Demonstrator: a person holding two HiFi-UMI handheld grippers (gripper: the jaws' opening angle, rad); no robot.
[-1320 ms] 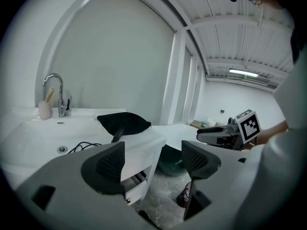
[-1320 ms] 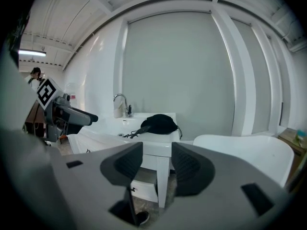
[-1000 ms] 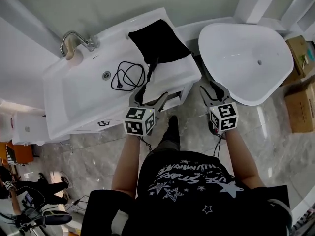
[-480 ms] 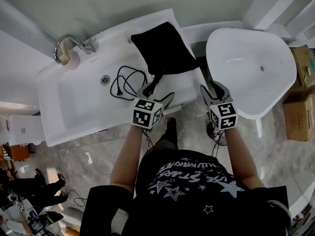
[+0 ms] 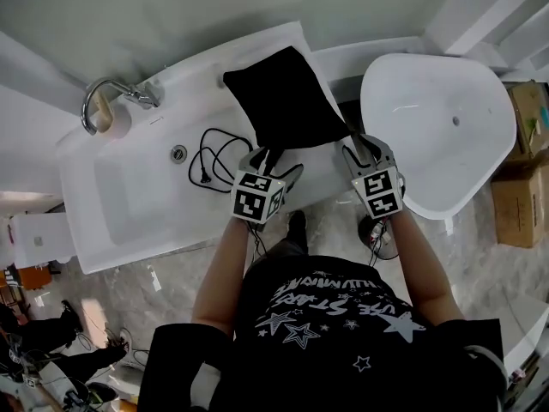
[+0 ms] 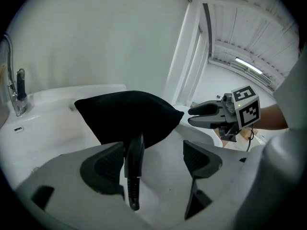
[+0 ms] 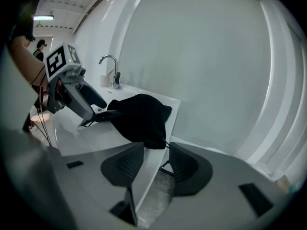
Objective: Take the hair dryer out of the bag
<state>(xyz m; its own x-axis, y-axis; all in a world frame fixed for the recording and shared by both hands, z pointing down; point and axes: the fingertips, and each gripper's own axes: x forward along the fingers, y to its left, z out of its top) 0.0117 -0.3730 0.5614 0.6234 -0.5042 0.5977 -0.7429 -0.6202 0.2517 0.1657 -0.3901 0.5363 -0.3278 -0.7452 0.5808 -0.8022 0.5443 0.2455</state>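
Note:
A black cloth bag (image 5: 287,97) lies on the white sink counter (image 5: 317,157). The hair dryer's black handle (image 5: 273,155) sticks out of the bag's near edge, and its cord (image 5: 214,151) is coiled on the counter to the left. My left gripper (image 5: 273,165) is open with the handle (image 6: 134,157) between its jaws, close to the left pad and not pinched. My right gripper (image 5: 360,149) stands open at the bag's right corner (image 7: 153,140). Its jaws have just been closing a little, with only the counter's edge showing between them.
A chrome faucet (image 5: 107,101) and the sink basin (image 5: 146,196) with its drain (image 5: 177,154) lie to the left. A white tub (image 5: 437,114) stands to the right, with cardboard boxes (image 5: 523,187) beyond it. The wall runs close behind the counter.
Both grippers have moved forward and down toward the bag. The left one now has the dryer handle between its jaws; the right one has come in beside the bag's right corner.

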